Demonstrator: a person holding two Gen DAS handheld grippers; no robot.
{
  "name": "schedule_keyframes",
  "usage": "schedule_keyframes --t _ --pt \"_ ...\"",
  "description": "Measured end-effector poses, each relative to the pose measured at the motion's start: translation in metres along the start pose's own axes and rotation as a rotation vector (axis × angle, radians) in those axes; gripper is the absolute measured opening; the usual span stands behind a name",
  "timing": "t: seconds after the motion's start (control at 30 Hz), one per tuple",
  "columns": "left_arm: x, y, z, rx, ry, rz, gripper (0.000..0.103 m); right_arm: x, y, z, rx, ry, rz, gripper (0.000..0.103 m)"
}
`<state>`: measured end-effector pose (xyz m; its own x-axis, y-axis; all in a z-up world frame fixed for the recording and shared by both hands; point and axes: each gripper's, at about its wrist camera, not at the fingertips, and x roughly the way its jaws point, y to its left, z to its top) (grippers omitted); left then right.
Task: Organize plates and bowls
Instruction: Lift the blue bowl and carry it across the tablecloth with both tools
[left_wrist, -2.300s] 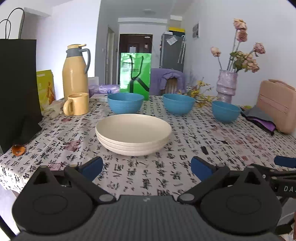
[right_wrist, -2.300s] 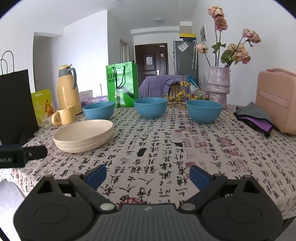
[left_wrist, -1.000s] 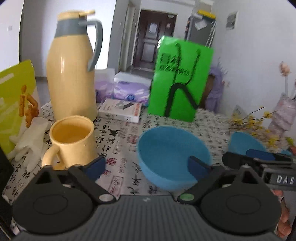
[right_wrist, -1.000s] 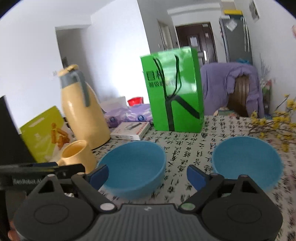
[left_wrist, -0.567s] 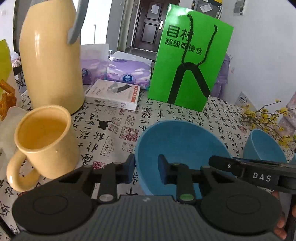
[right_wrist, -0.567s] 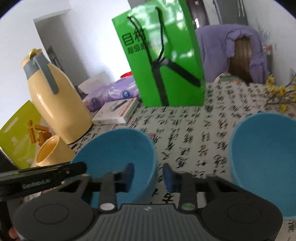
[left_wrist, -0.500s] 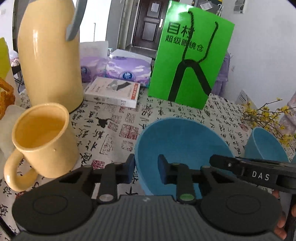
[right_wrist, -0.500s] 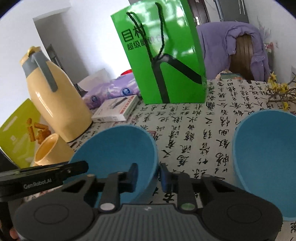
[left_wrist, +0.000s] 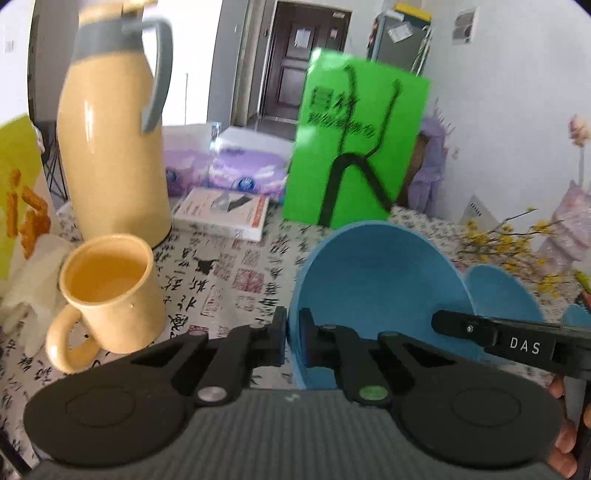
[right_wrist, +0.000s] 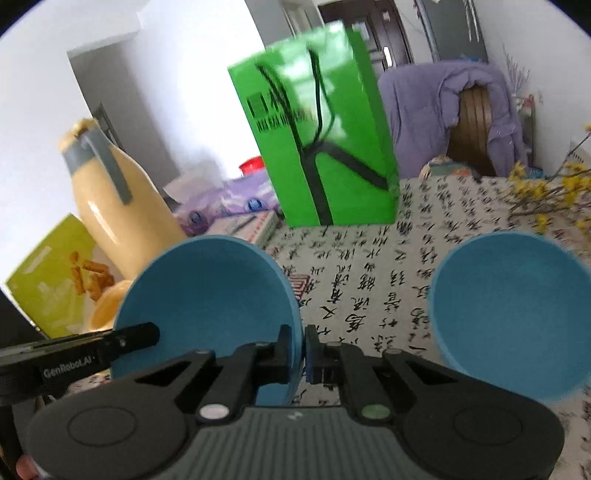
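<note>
1. The near rim of a blue bowl (left_wrist: 373, 280) is clamped by the left gripper (left_wrist: 291, 334), one pad outside the wall and one inside.
2. The bowl is seen tilted, its opening turned toward the camera.
3. A second blue bowl (left_wrist: 506, 291) is seen right of the fingers (left_wrist: 277, 332), partly hidden behind the held one.
4. The right gripper (left_wrist: 517, 341), marked "DAS", is seen reaching in from the right across the bowls.
5. A yellow mug (left_wrist: 107, 295) is seen left of the fingers on the counter (left_wrist: 236, 273), a yellow thermos (left_wrist: 114, 136) beyond it.
6. A green bag (left_wrist: 354, 155) is seen standing ahead of the fingers.

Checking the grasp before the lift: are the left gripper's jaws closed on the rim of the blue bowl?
Yes, the left gripper has its jaws pinched on the near rim of the blue bowl, one inside and one outside.
</note>
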<state>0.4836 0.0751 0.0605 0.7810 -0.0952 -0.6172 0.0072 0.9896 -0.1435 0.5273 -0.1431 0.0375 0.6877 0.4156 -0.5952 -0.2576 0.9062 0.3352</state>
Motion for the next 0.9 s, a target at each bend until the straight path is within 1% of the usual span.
schedule_keyframes --t 0.13,0.23,0.4,0.53,0.73,0.9 --pt "-0.04 -0.026 -0.013 0.003 -0.037 -0.03 0.007 -0.053 -0.003 -0.012 -0.009 -0.041 -0.02 0.006" --pt "-0.064 -0.047 -0.028 0.006 -0.043 -0.069 0.007 -0.094 -0.011 -0.03 -0.001 -0.051 -0.045 0.006" --pt "-0.097 -0.092 -0.06 0.03 -0.041 -0.152 0.007 -0.167 -0.033 -0.068 0.016 -0.076 -0.124 0.006" --pt "-0.114 -0.125 -0.09 0.051 -0.02 -0.212 0.007 -0.214 -0.057 -0.097 0.05 -0.083 -0.175 0.006" --pt "-0.137 -0.166 -0.136 0.079 0.01 -0.259 0.007 -0.262 -0.084 -0.145 0.073 -0.067 -0.23 0.006" --pt "-0.138 -0.187 -0.165 0.076 0.061 -0.278 0.007 -0.279 -0.103 -0.172 0.108 -0.041 -0.256 0.006"
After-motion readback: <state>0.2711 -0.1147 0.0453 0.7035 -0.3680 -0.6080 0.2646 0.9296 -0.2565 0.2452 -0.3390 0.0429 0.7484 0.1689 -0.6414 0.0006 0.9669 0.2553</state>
